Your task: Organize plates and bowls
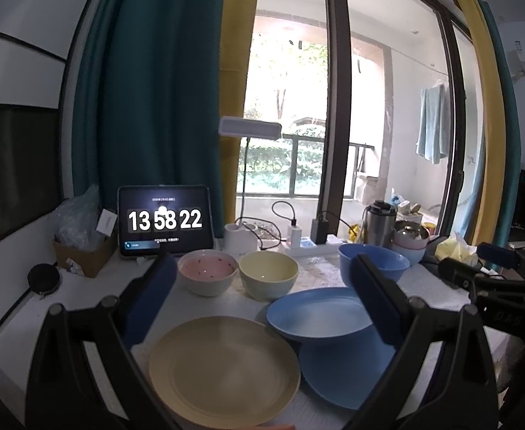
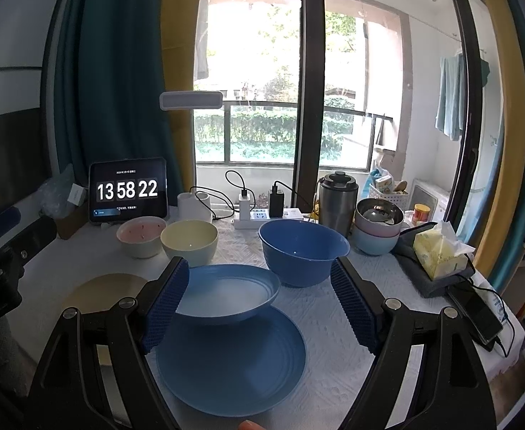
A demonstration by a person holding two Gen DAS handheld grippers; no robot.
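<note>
- The left hand-held gripper hovers above the counter with its jaws spread wide and nothing between them; below it lie the yellow plate and the blue dishes.
- The right hand-held gripper also stands wide open and holds nothing; its left finger is just in front of the rim of the shallow blue dish, and I cannot tell whether they touch.
- The shallow blue dish sits tilted, its near edge overlapping the flat blue plate, which lies nearest the camera on the white patterned cloth.
- The yellow plate lies flat just left of the blue plate; the two edges are very close, contact unclear.
- Behind the plates stand a pink bowl and a yellow bowl side by side, nearly touching.
- A deep blue bowl stands to the right of them, just behind the shallow dish.
- Farther right, a steel bowl sits nested on top of a pink and a pale blue bowl.
- At the back of the counter are a tablet clock reading 13 58 22, a power strip with chargers, and a steel tumbler.
- A yellow tissue pack rests at the right edge.
</note>
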